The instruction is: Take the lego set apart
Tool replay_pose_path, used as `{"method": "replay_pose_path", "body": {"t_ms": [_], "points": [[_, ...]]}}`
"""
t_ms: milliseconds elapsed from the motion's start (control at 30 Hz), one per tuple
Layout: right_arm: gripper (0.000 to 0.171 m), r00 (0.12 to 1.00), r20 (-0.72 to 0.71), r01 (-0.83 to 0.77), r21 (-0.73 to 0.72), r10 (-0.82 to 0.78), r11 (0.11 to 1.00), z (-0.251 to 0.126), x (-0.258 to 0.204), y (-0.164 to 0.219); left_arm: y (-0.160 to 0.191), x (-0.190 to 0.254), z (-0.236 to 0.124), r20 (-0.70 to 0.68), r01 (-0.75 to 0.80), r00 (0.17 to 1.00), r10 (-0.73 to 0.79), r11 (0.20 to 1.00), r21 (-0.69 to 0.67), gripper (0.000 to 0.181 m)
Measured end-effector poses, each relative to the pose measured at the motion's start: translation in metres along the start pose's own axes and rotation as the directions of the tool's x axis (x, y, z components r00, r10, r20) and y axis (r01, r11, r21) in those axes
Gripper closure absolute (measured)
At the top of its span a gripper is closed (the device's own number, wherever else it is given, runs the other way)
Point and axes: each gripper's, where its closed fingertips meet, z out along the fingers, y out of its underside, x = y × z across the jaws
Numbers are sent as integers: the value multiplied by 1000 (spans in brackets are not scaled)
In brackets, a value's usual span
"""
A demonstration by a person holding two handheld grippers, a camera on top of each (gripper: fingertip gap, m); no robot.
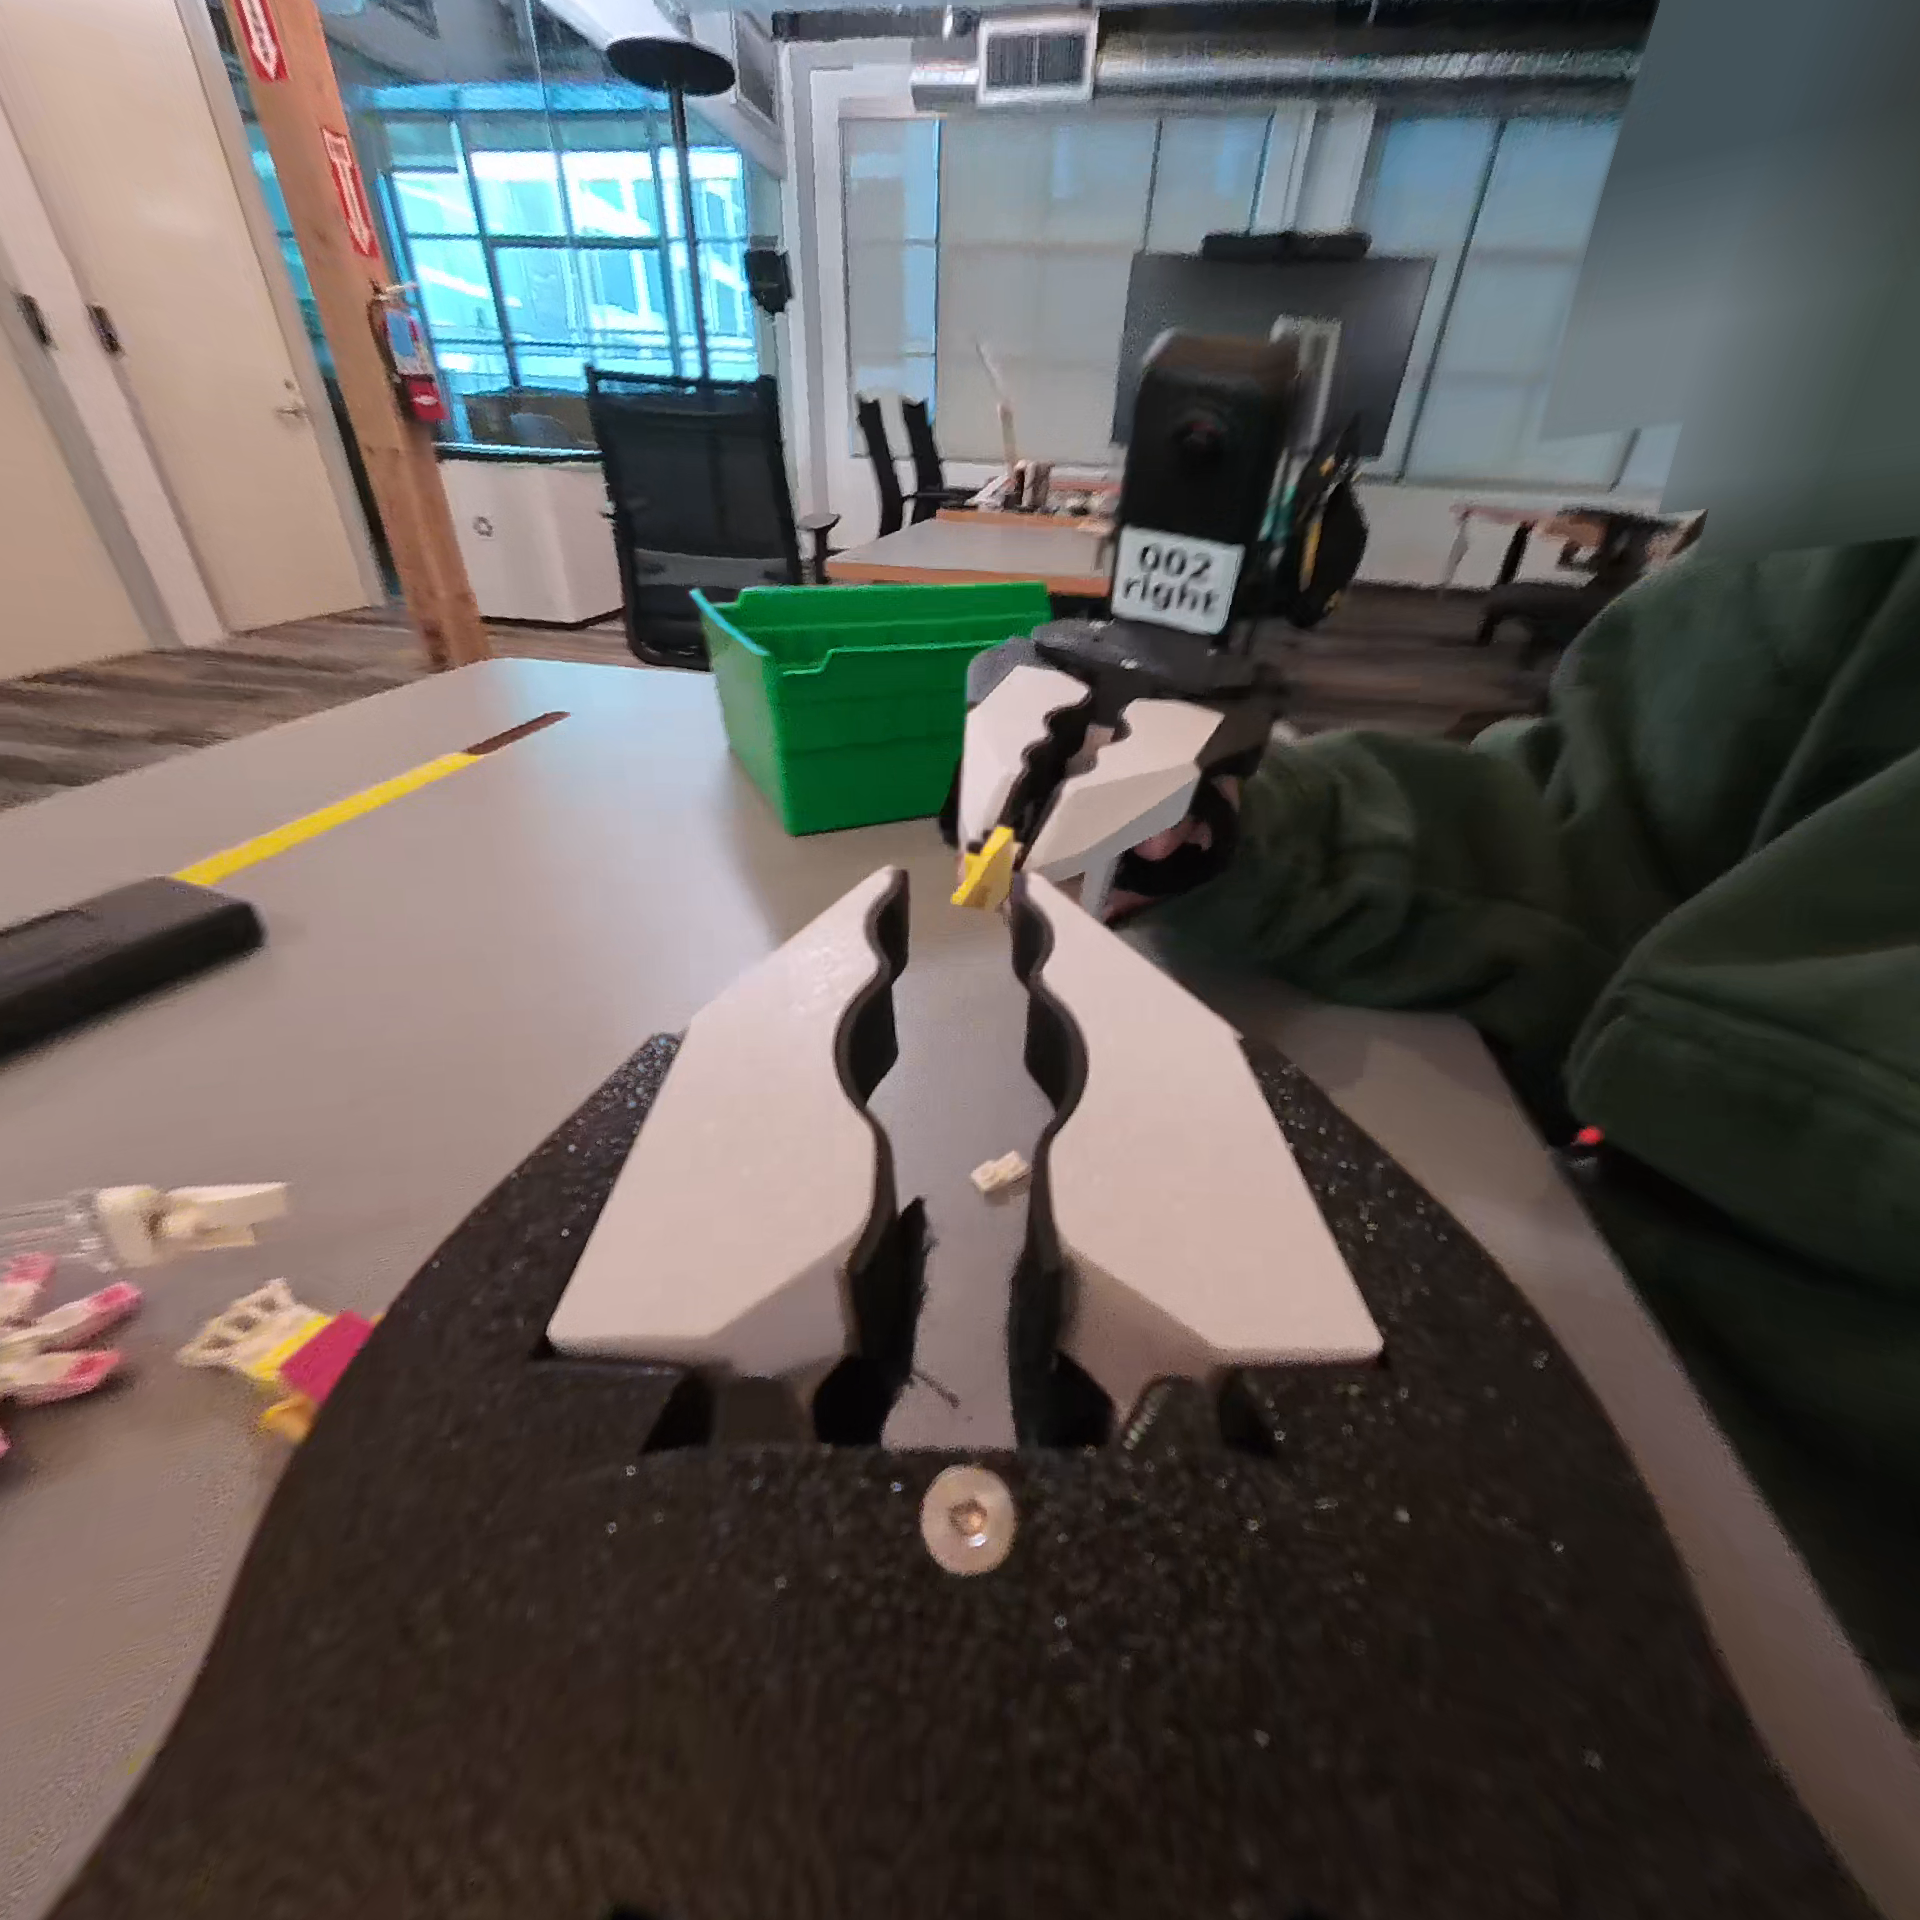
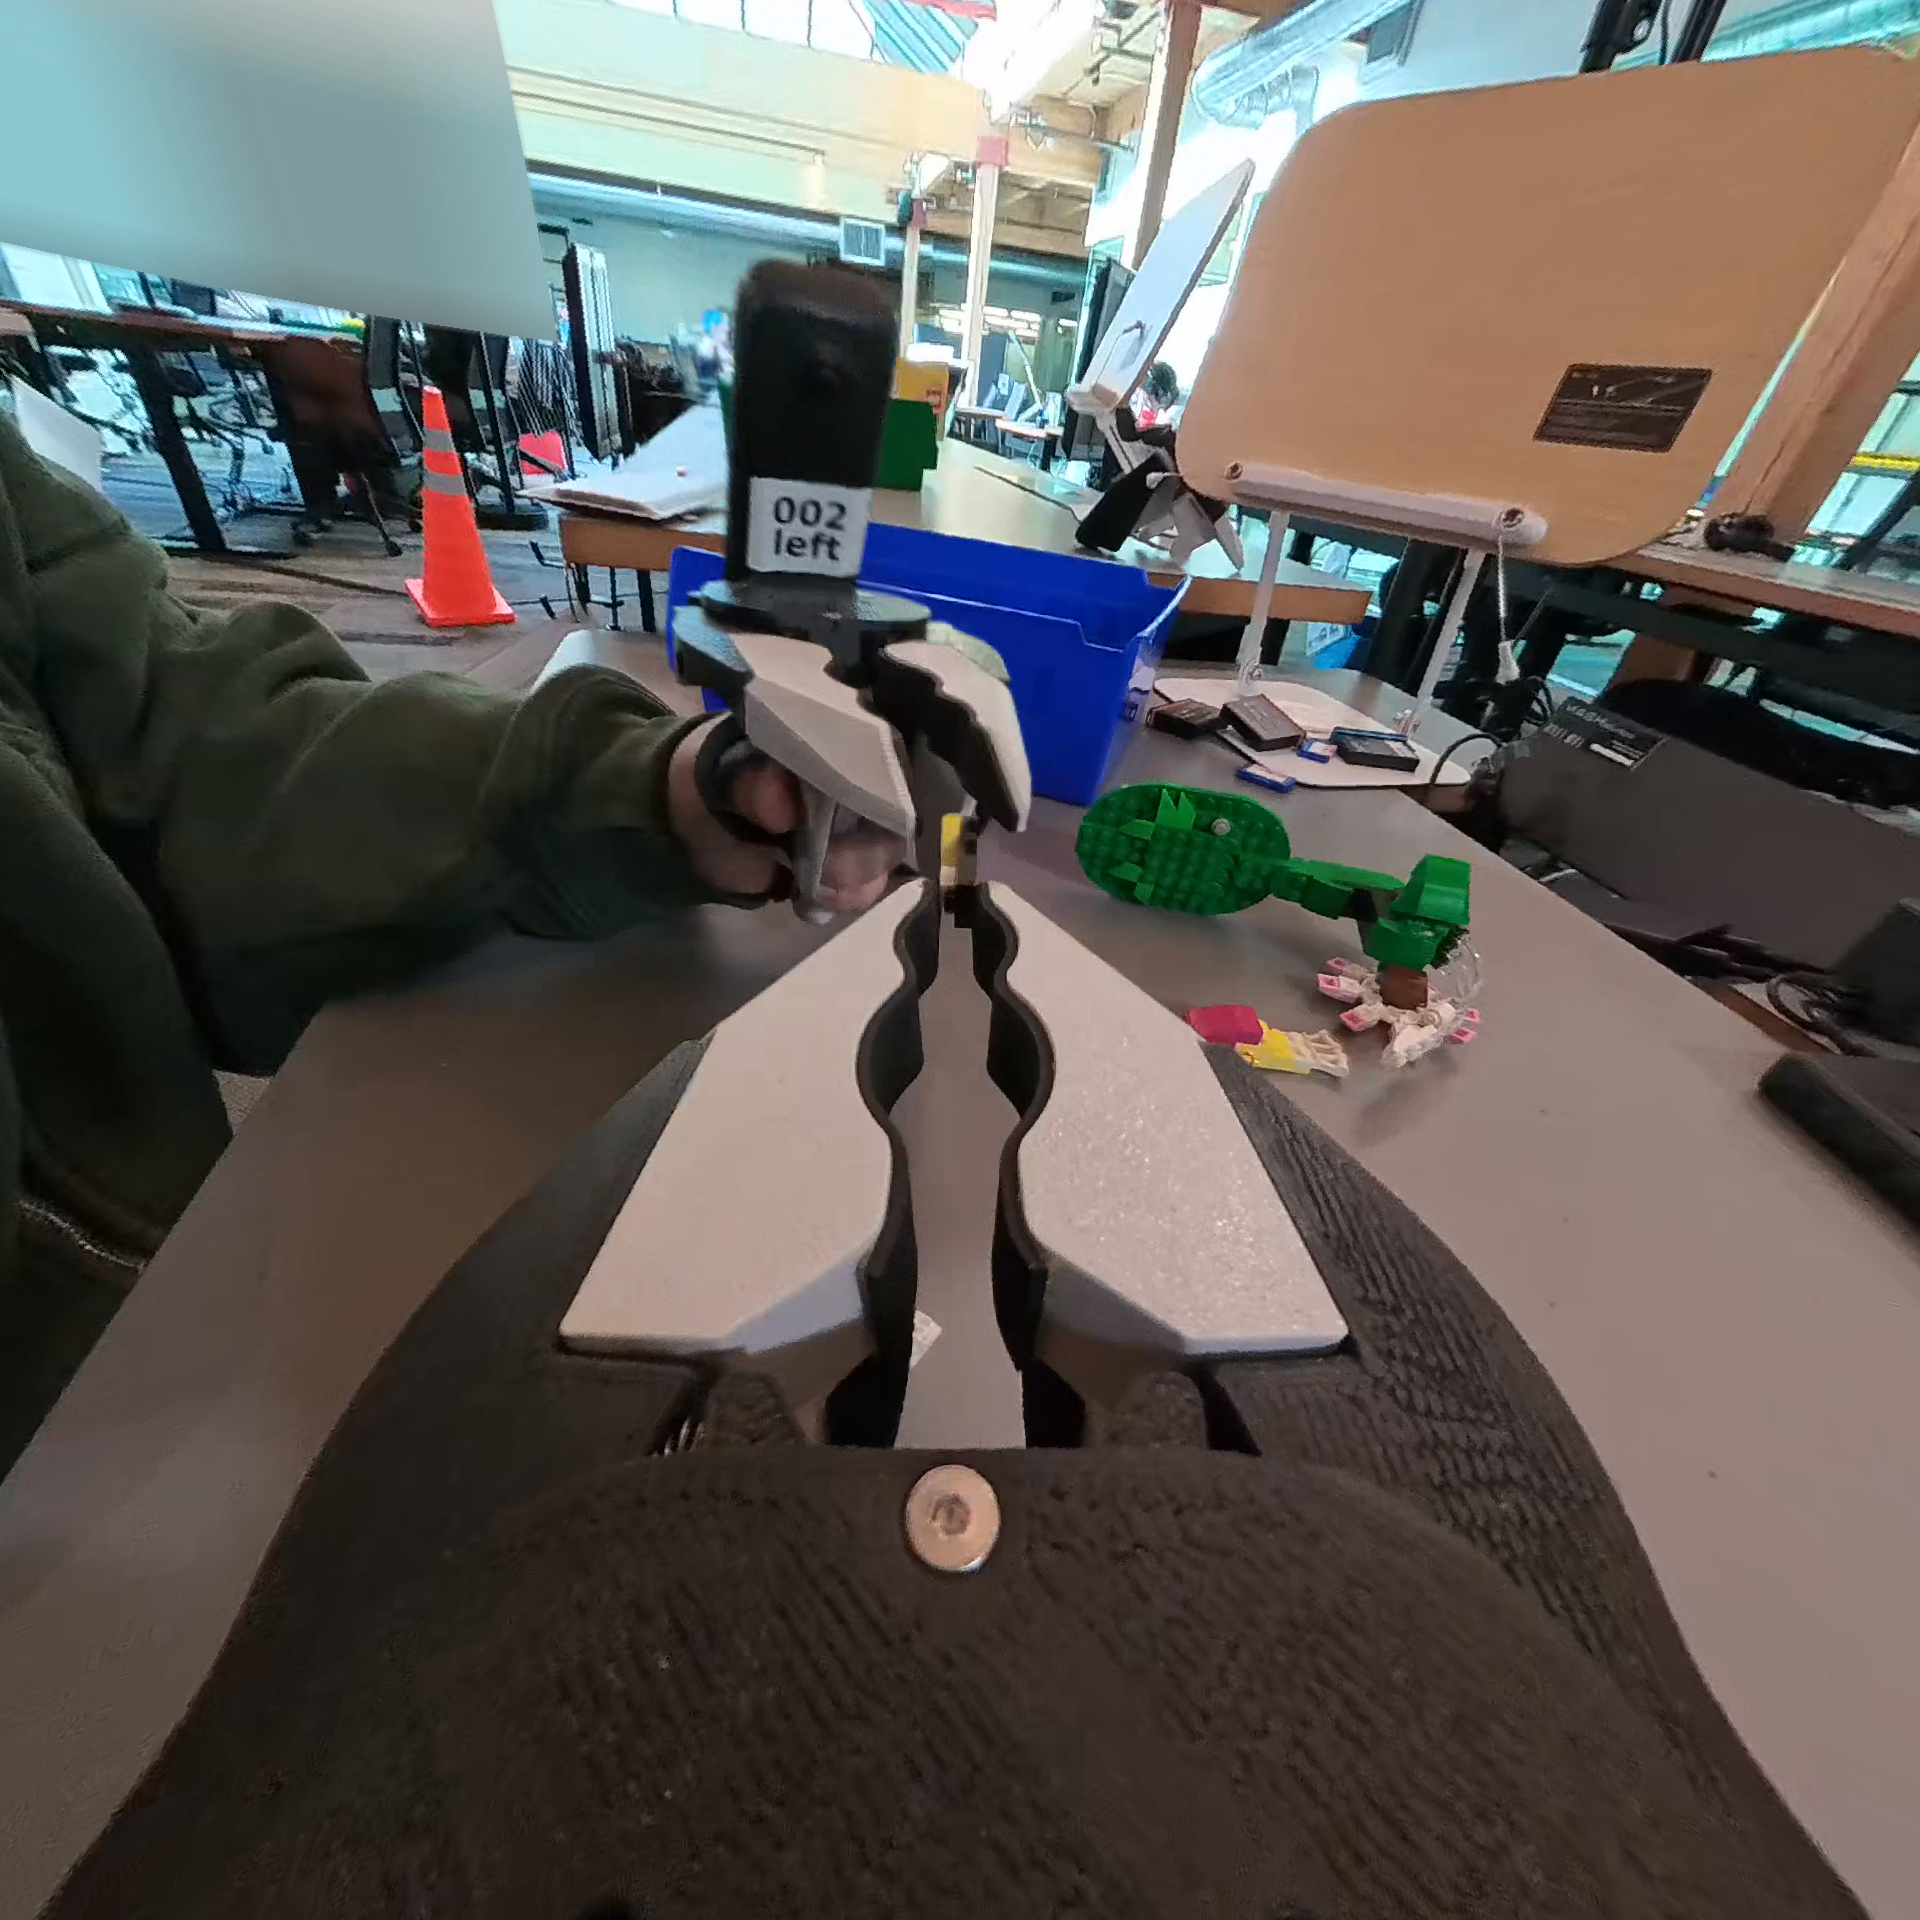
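My right gripper [image 2: 957,902] is shut on a small yellow lego piece [image 2: 952,840] and holds it just above the grey table [image 2: 1507,1299]. My left gripper [image 1: 958,902] is open, its tips right at the yellow piece [image 1: 985,881], with the right gripper [image 1: 992,847] facing it. From the right wrist view the left gripper [image 2: 961,823] stands open around the piece. A tiny white piece [image 1: 1000,1172] lies on the table under my left fingers. A green oval lego plate [image 2: 1184,847] with a green tree [image 2: 1421,914] lies to the right.
Loose pink, white and yellow lego bits [image 1: 301,1340] lie at the left, also seen in the right wrist view [image 2: 1262,1039]. A green bin [image 1: 862,707] and a blue bin [image 2: 1039,644] stand behind. A black block [image 1: 104,956] and a person's green sleeves [image 1: 1662,831] flank the work area.
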Motion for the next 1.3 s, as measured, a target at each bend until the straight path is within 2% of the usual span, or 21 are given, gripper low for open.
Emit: {"method": "replay_pose_path", "body": {"t_ms": [67,267,333,400,467,533,600,667,767,833,900,967,1033,1100,1133,1200,1233,1300], "points": [[168,1000,13,-8,14,7,1000,-1,-1,-2,-5,2,-1,-32,51,998,-50,998,39,168],[168,999,41,-21,37,20,999,-1,-5,-6,2,6,5,-65,70,995,-70,998,1,165],[168,999,45,-18,38,16,999,-1,-6,-7,0,10,5,-87,77,993,-75,997,20,176],[168,999,38,-15,44,13,999,-1,-6,-8,-2,9,4,-70,54,996,-52,998,27,178],[168,1000,-11,2,38,-2,999,0,0,-8,-1,11,4,-62,9,998,-9,1000,5,180],[168,992,-121,20,30,-16,999,-4,17,-7,-1,27,7,-117,-62,991,60,998,-10,181],[168,986,-169,13,45,-5,999,-8,26,-9,13,31,17,-110,-136,986,126,986,-93,181],[168,983,-184,7,38,1,999,-9,30,-6,19,24,20,-63,-151,988,144,981,-121,181],[168,978,-210,8,34,-1,999,-10,35,-3,4,-11,3,137,-163,976,172,984,-78,180],[168,968,-251,25,37,-15,999,-13,42,-3,-17,-44,-29,359,-243,896,261,965,-93,181],[168,958,-287,37,52,-21,998,-16,48,-6,-51,-78,-88,634,-317,690,350,933,-170,181],[168,950,-313,32,70,-9,997,-19,52,-8,-89,-91,-159,817,-340,458,350,918,-203,179],[168,944,-330,18,76,8,997,-20,56,-7,-99,-108,-225,892,-227,307,333,935,-271,176],[168,943,-332,10,79,17,997,-20,57,-7,-81,-133,-284,929,12,223,294,953,-304,173],[168,942,-335,13,79,14,997,-20,57,-7,-68,-145,-310,947,132,188,260,949,-287,151],[168,939,-344,27,68,-2,997,-19,57,-6,-44,-163,-356,982,312,61,180,931,-190,88],[168,937,-348,37,60,-14,998,-19,57,-5,-32,-167,-367,989,380,48,142,913,-149,77],[168,933,-358,59,43,-40,997,-18,57,-3,-29,-170,-377,993,388,41,107,914,-115,75]]}}
